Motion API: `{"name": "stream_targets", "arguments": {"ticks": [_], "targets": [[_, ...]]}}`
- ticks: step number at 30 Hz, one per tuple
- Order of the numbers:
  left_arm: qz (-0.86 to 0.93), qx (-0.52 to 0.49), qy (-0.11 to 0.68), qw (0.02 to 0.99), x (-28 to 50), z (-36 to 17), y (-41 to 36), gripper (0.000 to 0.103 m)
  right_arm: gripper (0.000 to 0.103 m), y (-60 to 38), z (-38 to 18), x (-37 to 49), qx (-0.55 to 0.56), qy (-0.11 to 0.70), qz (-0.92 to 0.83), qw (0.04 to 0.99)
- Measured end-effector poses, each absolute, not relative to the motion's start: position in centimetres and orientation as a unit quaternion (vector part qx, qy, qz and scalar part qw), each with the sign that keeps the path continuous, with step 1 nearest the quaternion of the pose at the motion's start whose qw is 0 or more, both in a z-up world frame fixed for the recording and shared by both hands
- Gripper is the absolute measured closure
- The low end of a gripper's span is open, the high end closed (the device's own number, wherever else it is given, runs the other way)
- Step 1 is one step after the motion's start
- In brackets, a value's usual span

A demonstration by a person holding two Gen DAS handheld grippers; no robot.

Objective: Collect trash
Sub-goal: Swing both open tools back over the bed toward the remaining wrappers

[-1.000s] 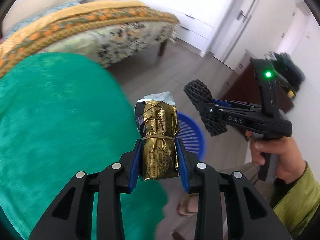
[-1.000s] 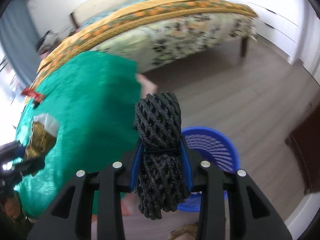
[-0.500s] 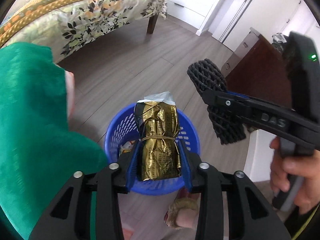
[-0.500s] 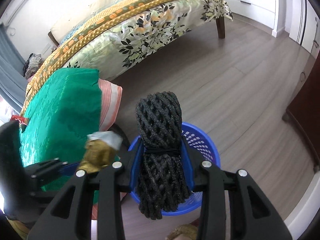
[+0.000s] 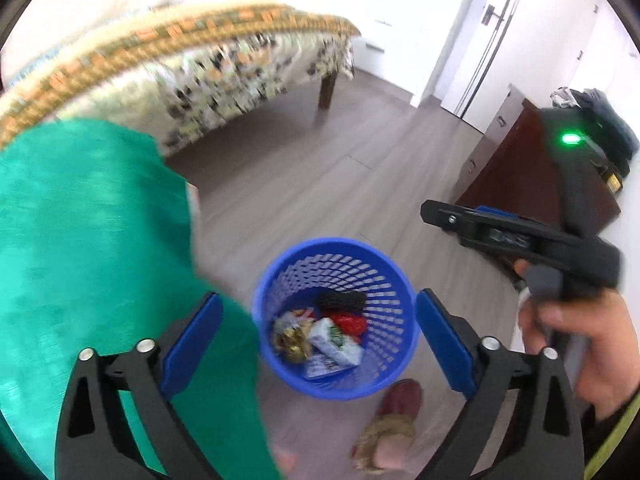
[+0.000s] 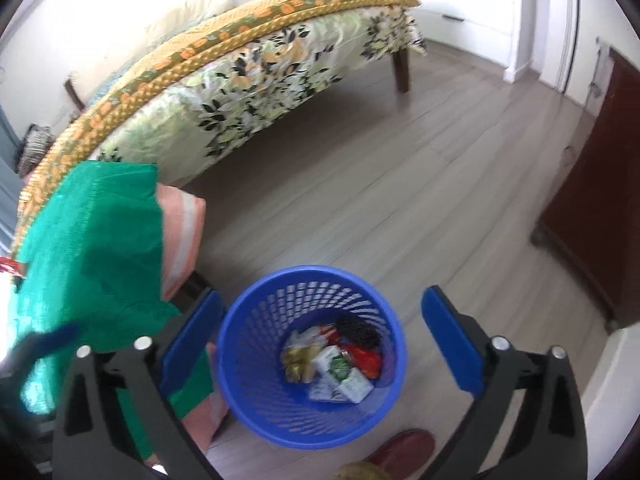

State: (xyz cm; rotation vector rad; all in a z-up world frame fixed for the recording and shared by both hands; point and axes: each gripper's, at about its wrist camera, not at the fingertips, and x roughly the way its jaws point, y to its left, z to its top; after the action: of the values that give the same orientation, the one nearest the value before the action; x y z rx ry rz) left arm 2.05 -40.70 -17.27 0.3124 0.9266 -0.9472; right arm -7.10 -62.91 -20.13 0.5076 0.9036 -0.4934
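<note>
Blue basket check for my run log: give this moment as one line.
left gripper: open, empty | right gripper: open, empty | blue basket: gold wrapper, black mesh bundle inside

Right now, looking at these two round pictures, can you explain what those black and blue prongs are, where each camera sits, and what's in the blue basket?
A person holds a hand-operated gripper in each hand, with a fisheye camera on each looking along its fingers. The prongs are the left gripper and the right gripper, both open and holding nothing. Both hang above a blue basket on the wood floor. In it lie a gold wrapper, a black mesh bundle, a white and green packet and something red. A green cloth lies to the left.
</note>
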Motion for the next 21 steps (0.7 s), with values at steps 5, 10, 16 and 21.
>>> {"name": "stream_targets", "arguments": {"ticks": [5,10,16,21], "targets": [[-0.384,0.172,0.406,0.811,2.2,-15.5,-32.8,0.005,0.005,-60.6,-19.7,-6.8,0.208,0.429,-0.238,0.846],[-0.305,0.155,0.4,0.85,4.6,-14.4,-23.1,0.005,0.005,-54.3,-17.9,-5.2,0.131,0.413,-0.213,0.876],[-0.224,0.123,0.414,0.874,8.2,-14.9,-13.7,0.006,0.005,-42.1,-15.9,-1.8,0.109,0.397,-0.088,0.907],[-0.158,0.086,0.425,0.887,10.9,-15.4,-6.1,0.006,0.005,-31.8,-15.2,2.6,0.048,0.42,0.019,0.906]]}}
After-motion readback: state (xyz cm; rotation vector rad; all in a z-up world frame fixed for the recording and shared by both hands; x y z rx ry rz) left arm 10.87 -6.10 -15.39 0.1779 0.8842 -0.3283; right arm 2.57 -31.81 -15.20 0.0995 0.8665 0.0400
